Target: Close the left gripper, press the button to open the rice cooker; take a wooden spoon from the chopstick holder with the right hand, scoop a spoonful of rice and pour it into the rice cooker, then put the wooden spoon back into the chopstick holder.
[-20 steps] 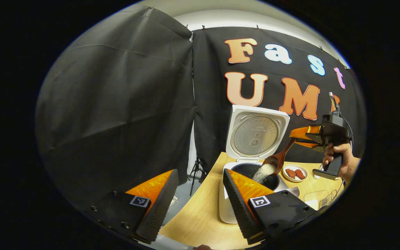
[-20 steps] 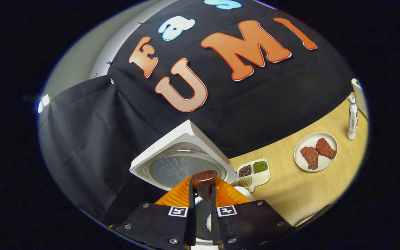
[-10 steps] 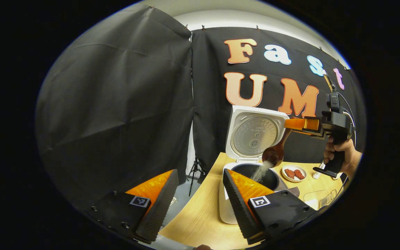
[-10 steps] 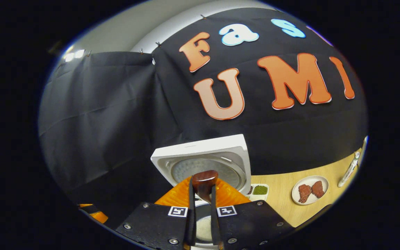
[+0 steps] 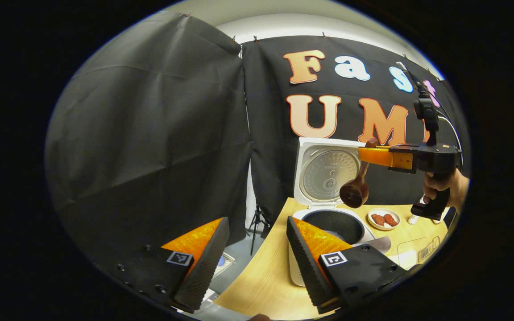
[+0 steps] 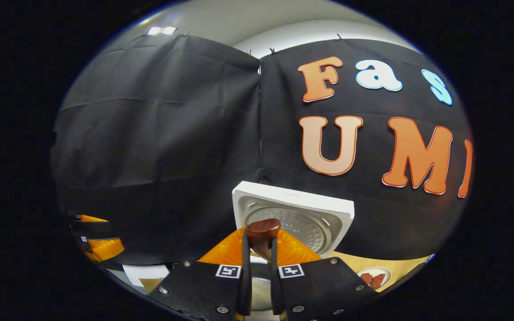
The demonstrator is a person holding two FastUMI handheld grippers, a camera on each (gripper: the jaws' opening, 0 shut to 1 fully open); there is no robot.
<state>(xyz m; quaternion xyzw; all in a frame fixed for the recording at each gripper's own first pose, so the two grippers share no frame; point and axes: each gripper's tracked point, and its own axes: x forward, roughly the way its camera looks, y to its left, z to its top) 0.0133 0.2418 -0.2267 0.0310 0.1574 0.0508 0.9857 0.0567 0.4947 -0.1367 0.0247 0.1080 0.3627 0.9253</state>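
Mostly done: cooker (image 5: 328, 214) open at the table's (image 5: 266, 276) left edge. Right gripper (image 6: 257, 249) pinches the spoon (image 5: 356, 189), empty, above the pot. Left gripper (image 5: 257, 249) spread, idle. Left: return spoon to holder.

We see a pale wooden table (image 5: 257, 285) bearing a white rice cooker (image 5: 299, 272), lid raised; behind it a small white round plate (image 5: 384, 219) of reddish-brown pieces; beside that, a white bottle (image 5: 413, 219).
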